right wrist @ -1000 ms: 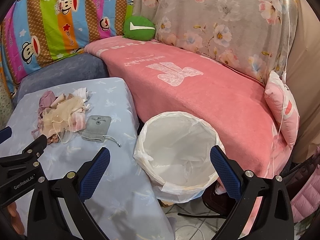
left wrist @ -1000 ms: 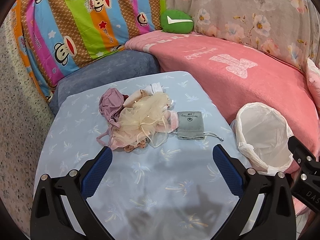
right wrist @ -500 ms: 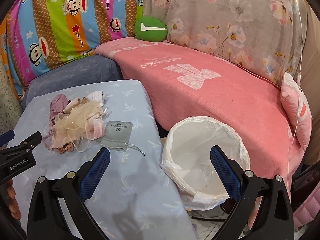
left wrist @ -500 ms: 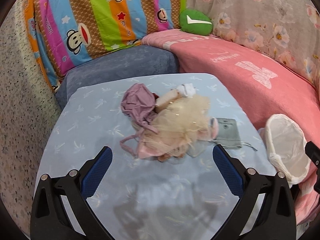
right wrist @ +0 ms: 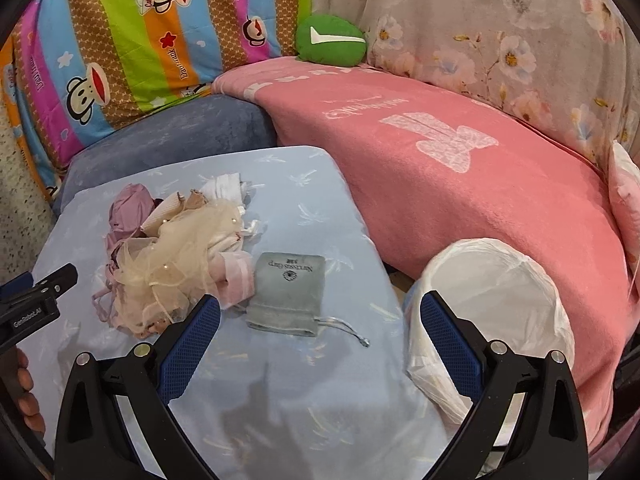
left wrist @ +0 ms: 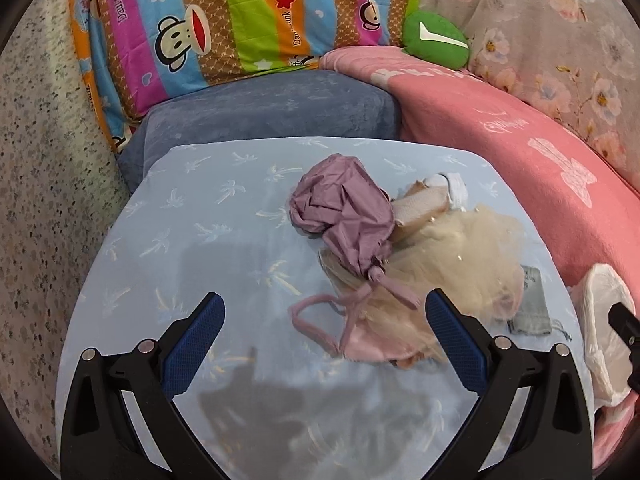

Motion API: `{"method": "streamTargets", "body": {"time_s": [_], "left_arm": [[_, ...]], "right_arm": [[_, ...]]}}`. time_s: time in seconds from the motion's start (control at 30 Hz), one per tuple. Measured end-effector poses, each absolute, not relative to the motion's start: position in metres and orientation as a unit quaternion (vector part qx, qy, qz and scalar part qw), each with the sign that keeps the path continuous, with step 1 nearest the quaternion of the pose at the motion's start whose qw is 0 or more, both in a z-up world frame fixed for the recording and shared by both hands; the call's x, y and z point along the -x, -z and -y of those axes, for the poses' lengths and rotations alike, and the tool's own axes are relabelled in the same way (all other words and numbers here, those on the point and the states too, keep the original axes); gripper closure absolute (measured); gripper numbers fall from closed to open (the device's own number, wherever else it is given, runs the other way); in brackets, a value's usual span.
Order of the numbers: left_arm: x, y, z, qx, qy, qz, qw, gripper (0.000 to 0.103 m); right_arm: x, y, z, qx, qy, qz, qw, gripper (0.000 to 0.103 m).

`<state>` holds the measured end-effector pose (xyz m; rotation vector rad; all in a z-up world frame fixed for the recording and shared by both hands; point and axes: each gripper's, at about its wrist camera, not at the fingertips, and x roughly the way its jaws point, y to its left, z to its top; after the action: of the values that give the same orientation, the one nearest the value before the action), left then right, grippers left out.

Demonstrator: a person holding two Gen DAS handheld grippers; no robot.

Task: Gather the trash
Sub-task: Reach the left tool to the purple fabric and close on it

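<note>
A pile of trash lies on the light blue table: a crumpled purple bag with pink strings, cream tulle and white scraps. A grey drawstring pouch lies to its right; it also shows in the left wrist view. A bin lined with a white bag stands off the table's right edge. My left gripper is open, above the table just before the pile. My right gripper is open, hovering over the pouch.
A pink blanketed sofa wraps the right and back. A blue cushion, a striped monkey-print cover and a green pillow sit behind. A speckled wall is at left.
Both grippers have moved left and closer to the table. The pile has grown larger before the left gripper; the pouch now lies between the right gripper's fingers. Both stay open.
</note>
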<state>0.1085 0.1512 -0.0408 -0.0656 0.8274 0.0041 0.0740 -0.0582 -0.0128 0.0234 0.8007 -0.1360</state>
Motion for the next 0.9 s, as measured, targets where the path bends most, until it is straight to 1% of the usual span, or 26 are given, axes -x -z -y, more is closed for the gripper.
{"method": "streamTargets", "body": {"time_s": [0.13,0.23,0.27,0.33,0.4,0.43,0.5,0.53,0.57,0.6,0.63,0.67,0.7,0.73,0.77,0.8,0.9], "left_arm": [[-0.129,0.046,-0.156,0.043,0.003,-0.404,0.914,0.007],[-0.147,0.055,-0.157,0.051,0.009,-0.416,0.908,0.007],[-0.153,0.059,-0.157,0.056,0.013,-0.422,0.905,0.007],[-0.162,0.066,-0.158,0.065,0.016,-0.432,0.899,0.01],[-0.171,0.073,-0.158,0.068,0.028,-0.443,0.894,0.021],[-0.174,0.076,-0.158,0.072,0.035,-0.45,0.89,0.023],[-0.18,0.081,-0.159,0.079,0.051,-0.461,0.882,0.038],[-0.181,0.084,-0.159,0.081,0.056,-0.465,0.88,0.041],[-0.182,0.085,-0.158,0.083,0.061,-0.467,0.878,0.048],[-0.182,0.086,-0.158,0.083,0.068,-0.468,0.877,0.057],[-0.182,0.086,-0.157,0.082,0.075,-0.469,0.876,0.063],[-0.181,0.086,-0.158,0.081,0.08,-0.47,0.875,0.073],[-0.18,0.085,-0.157,0.079,0.083,-0.468,0.876,0.081],[-0.18,0.082,-0.157,0.077,0.085,-0.466,0.878,0.084],[-0.177,0.079,-0.158,0.077,0.088,-0.463,0.879,0.091],[-0.178,0.076,-0.157,0.078,0.09,-0.46,0.88,0.094],[-0.172,0.059,-0.159,0.076,0.091,-0.443,0.889,0.097]], "right_arm": [[-0.098,0.017,0.035,-0.023,0.029,-0.393,0.919,0.009],[-0.118,0.024,0.019,-0.035,0.006,-0.4,0.916,0.015],[-0.124,0.027,0.014,-0.038,0.0,-0.403,0.915,0.018],[-0.135,0.034,0.005,-0.041,-0.007,-0.408,0.912,0.023],[-0.146,0.042,-0.003,-0.043,-0.016,-0.418,0.907,0.033],[-0.151,0.047,-0.006,-0.044,-0.021,-0.423,0.905,0.035],[-0.16,0.057,-0.011,-0.047,-0.029,-0.436,0.898,0.044],[-0.164,0.061,-0.014,-0.049,-0.035,-0.443,0.894,0.047],[-0.166,0.065,-0.017,-0.05,-0.04,-0.449,0.891,0.054],[-0.168,0.069,-0.02,-0.05,-0.046,-0.454,0.888,0.063],[-0.17,0.073,-0.023,-0.05,-0.052,-0.458,0.886,0.068],[-0.171,0.075,-0.025,-0.051,-0.058,-0.461,0.884,0.08],[-0.171,0.076,-0.027,-0.052,-0.063,-0.462,0.883,0.09],[-0.171,0.076,-0.029,-0.054,-0.067,-0.463,0.882,0.093],[-0.17,0.075,-0.031,-0.053,-0.07,-0.462,0.883,0.098],[-0.169,0.072,-0.032,-0.053,-0.072,-0.458,0.885,0.1],[-0.163,0.055,-0.032,-0.058,-0.079,-0.44,0.893,0.1]]}}
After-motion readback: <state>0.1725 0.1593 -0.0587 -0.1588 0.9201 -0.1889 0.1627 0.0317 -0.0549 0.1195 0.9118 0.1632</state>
